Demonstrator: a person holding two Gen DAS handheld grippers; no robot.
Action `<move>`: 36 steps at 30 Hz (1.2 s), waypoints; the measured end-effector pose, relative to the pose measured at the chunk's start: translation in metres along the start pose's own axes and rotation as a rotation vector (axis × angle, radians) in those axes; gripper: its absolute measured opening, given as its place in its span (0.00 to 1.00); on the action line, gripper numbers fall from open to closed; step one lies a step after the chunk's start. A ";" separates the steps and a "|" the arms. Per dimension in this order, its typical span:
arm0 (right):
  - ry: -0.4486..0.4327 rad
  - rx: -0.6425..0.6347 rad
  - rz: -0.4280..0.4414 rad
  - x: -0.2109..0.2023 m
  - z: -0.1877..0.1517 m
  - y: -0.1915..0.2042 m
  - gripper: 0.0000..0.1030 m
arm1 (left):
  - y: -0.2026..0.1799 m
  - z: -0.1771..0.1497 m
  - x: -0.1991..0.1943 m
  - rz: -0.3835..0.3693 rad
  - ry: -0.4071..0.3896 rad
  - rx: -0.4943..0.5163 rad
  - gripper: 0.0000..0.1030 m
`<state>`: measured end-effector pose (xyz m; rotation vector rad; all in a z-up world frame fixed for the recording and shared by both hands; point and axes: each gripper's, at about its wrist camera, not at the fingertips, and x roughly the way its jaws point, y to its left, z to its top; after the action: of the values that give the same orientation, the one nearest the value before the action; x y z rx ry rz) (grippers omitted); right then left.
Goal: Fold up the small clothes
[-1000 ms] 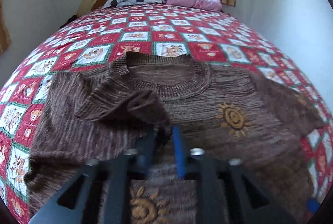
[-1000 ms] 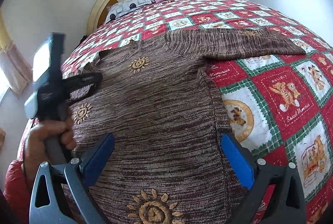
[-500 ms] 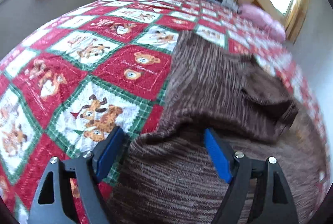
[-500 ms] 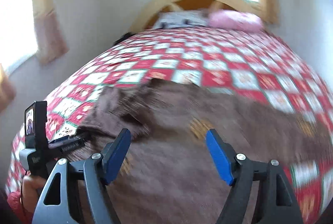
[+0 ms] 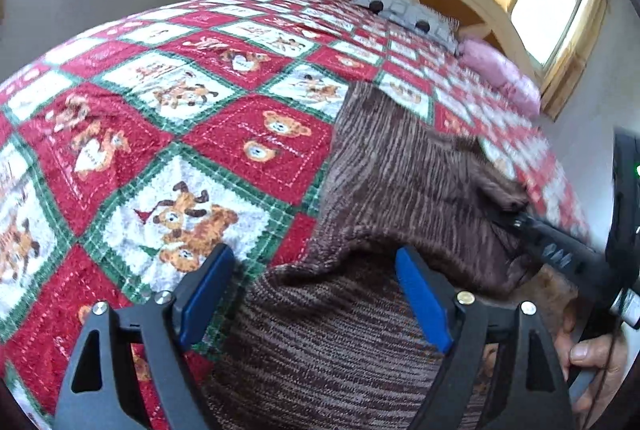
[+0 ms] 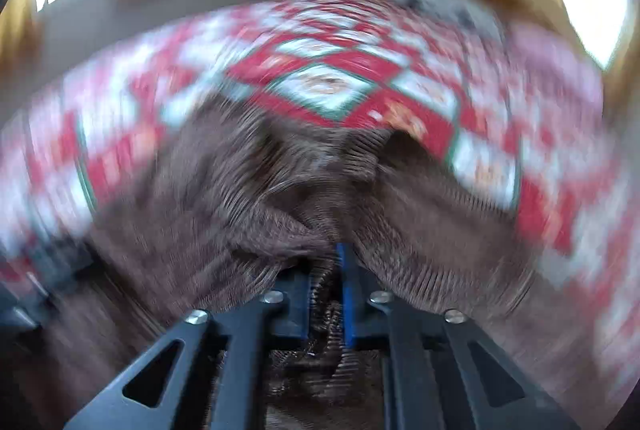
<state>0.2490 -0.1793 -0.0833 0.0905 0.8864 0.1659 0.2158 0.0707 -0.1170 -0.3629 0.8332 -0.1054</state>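
Right gripper [image 6: 326, 286] closing, pads pinching brown sweater [image 6: 248, 198] fabric; left gripper [image 5: 316, 294] spread wide above sweater edge on bed [image 5: 160, 134]

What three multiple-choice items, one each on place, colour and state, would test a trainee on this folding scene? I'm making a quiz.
1. The sweater lies on: A a bedspread, B a floor, C a chair.
2. The pads are: A green, B blue, C white.
3. The right hand-held gripper is: A wide open, B closing on knit, C out of view.

A: the sweater rests on the bedspread.
B: the pads are blue.
B: sweater fabric sits between the right hand-held gripper's narrow jaws.
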 end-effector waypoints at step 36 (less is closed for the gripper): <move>0.057 0.198 -0.011 -0.060 -0.094 -0.008 0.11 | 0.001 0.002 0.002 -0.034 -0.027 -0.046 0.93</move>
<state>0.1395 -0.1974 -0.0980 0.2662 0.9587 0.0707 0.2186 0.0720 -0.1175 -0.4212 0.8036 -0.1128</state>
